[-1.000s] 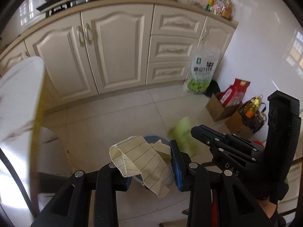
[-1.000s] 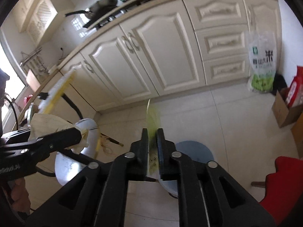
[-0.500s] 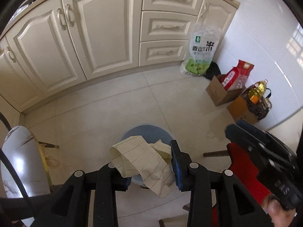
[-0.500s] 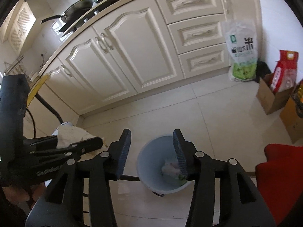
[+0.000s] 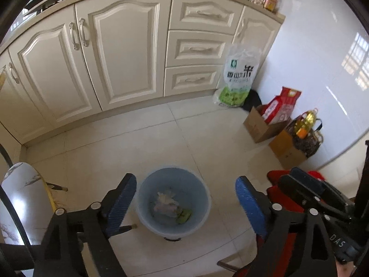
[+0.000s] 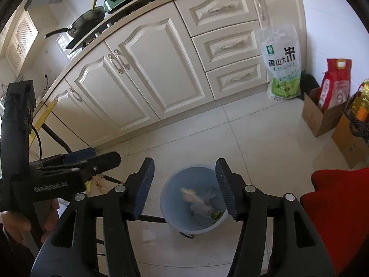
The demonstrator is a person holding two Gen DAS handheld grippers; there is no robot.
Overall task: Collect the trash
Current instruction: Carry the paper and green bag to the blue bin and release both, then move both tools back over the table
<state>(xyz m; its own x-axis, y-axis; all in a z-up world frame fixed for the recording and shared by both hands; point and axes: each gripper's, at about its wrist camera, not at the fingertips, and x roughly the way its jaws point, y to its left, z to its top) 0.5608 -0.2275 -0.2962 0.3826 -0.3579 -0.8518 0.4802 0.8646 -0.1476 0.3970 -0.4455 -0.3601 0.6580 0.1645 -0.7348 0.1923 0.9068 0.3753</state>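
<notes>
A light blue trash bin stands on the tiled floor, seen from above in both wrist views. Crumpled paper and a green scrap lie inside it. My left gripper is open and empty, held above the bin. My right gripper is also open and empty above the bin. The left gripper shows at the left of the right wrist view, and the right gripper at the lower right of the left wrist view.
Cream cabinets line the far wall. A rice bag, cardboard boxes and an oil bottle stand at the right wall. A red chair is at the right, a white marbled tabletop at the left.
My right gripper opened and dropped the green scrap into the bin. Then my left gripper opened and the lined paper fell into the bin. Both grippers moved over the bin.
</notes>
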